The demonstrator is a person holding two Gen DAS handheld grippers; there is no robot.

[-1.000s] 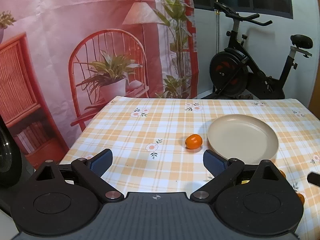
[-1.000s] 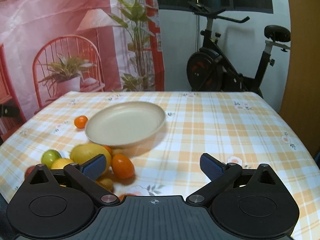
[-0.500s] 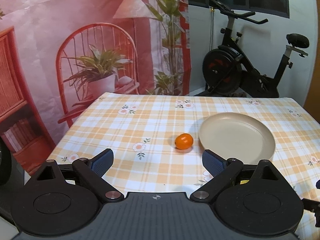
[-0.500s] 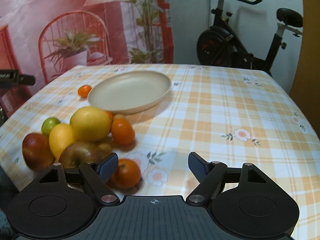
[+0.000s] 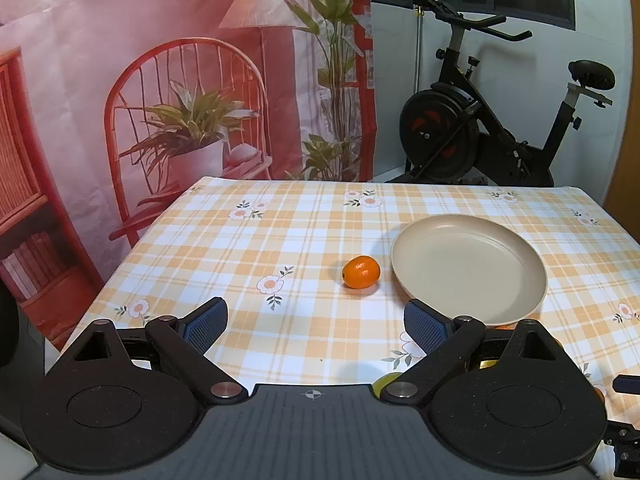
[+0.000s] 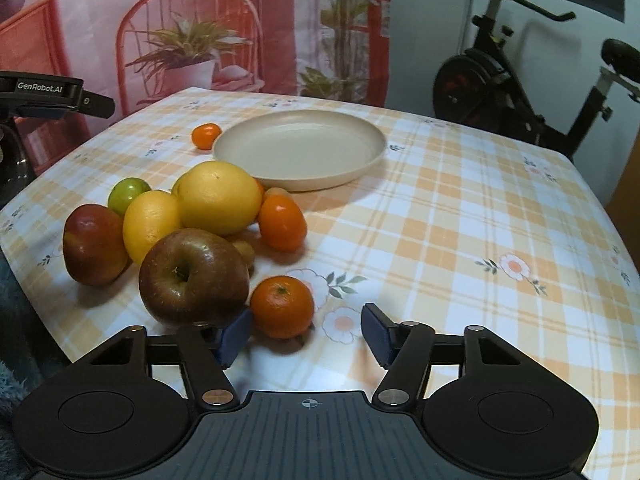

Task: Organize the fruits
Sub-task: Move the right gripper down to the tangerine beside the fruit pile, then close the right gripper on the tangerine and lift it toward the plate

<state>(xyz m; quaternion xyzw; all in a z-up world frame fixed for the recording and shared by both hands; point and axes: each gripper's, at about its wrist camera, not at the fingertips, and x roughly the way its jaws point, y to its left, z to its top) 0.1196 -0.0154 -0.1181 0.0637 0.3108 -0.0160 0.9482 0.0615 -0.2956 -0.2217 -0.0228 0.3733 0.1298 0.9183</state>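
Note:
In the right wrist view, my right gripper (image 6: 306, 336) hangs low over the table's near edge, its jaws closing. A tangerine (image 6: 282, 306) lies just ahead between the fingers, and the pads are not touching it. To its left is a pile of fruit: a red-brown apple (image 6: 194, 280), a red apple (image 6: 94, 244), a lemon (image 6: 150, 224), a big yellow citrus (image 6: 218, 198), a lime (image 6: 128, 194) and an oblong orange (image 6: 282, 222). The beige plate (image 6: 300, 148) is bare. My left gripper (image 5: 316, 324) is open and holds nothing. A small orange (image 5: 361, 272) lies ahead of it, beside the plate (image 5: 468, 264).
The checked tablecloth (image 6: 480, 220) runs bare to the right of the plate. An exercise bike (image 5: 480, 132) stands behind the table's far edge, next to a printed pink backdrop (image 5: 160, 80). Part of the left tool's black body (image 6: 52, 96) juts in at the left of the right wrist view.
My right gripper has dipped down toward the fruit pile and its jaws have narrowed a lot. The tangerine has come in between its fingers. The left gripper has hardly moved.

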